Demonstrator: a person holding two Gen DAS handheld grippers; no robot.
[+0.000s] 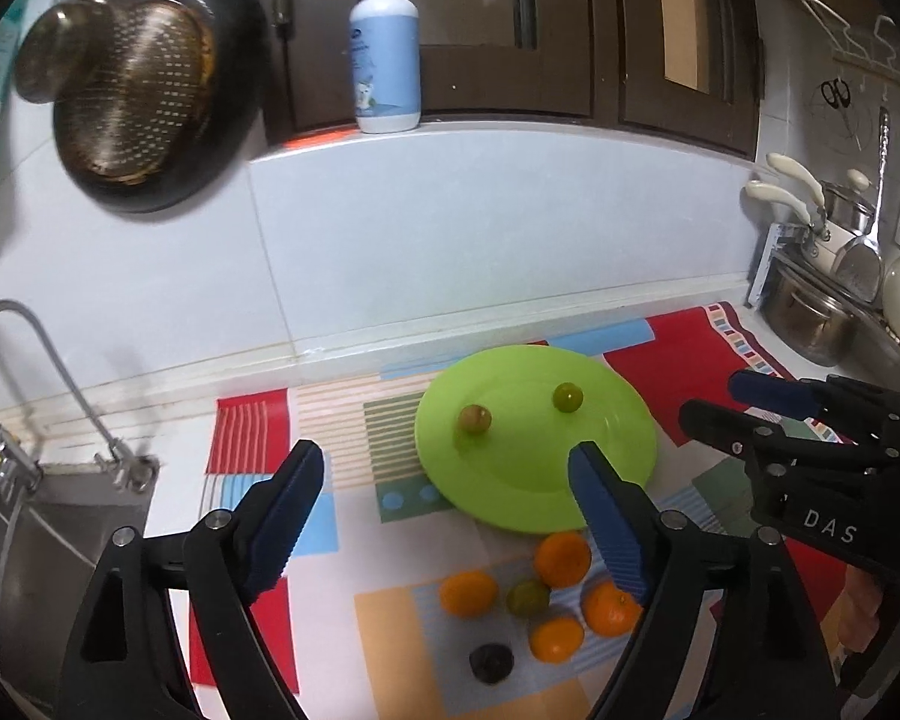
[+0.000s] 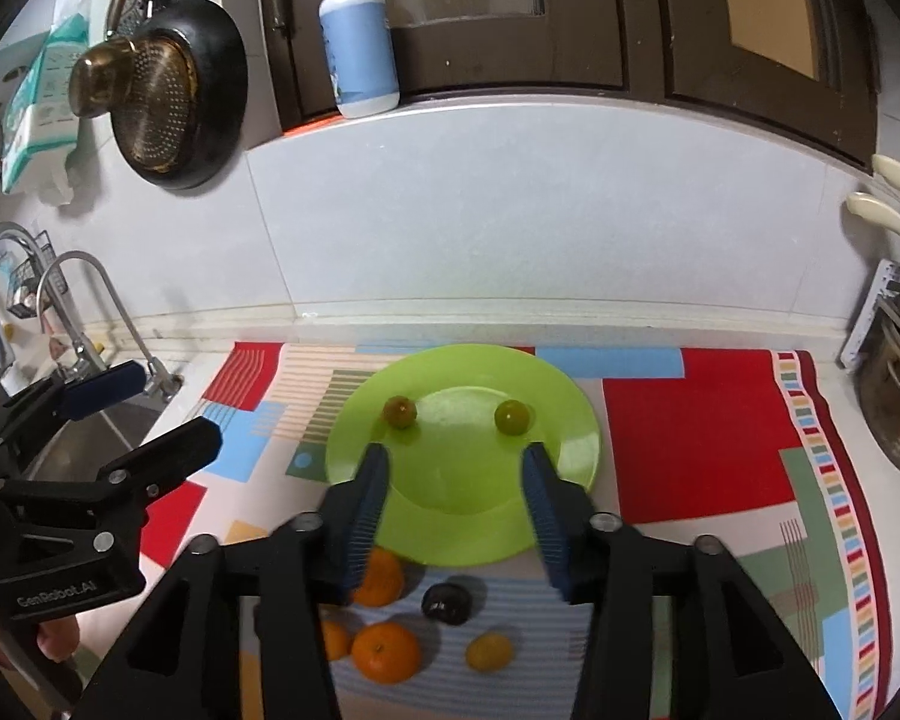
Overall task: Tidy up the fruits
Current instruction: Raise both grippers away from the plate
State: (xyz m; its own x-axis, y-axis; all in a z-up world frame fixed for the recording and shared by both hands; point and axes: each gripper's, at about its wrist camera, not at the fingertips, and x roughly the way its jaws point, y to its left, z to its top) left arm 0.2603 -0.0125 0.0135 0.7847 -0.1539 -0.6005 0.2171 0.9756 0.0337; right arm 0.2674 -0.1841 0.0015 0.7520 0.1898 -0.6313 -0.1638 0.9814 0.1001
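A lime green plate (image 1: 510,480) (image 2: 450,492) lies on a patterned mat and holds two small greenish fruits (image 1: 474,419) (image 1: 567,397), also in the right wrist view (image 2: 398,411) (image 2: 512,417). In front of the plate lie several oranges (image 1: 468,593) (image 2: 386,651), a yellow-green citrus (image 1: 528,597) (image 2: 489,650) and a dark plum (image 1: 491,663) (image 2: 446,602). My left gripper (image 1: 444,468) is open and empty above the mat. My right gripper (image 2: 453,465) is open and empty over the plate's near edge; it shows at the right of the left wrist view (image 1: 714,402).
A sink (image 1: 36,546) with a faucet (image 2: 84,312) lies to the left. Pots (image 1: 810,312) and utensils stand at the right. A pan with a strainer (image 1: 144,90) hangs on the wall. A pump bottle (image 1: 385,48) stands on the ledge.
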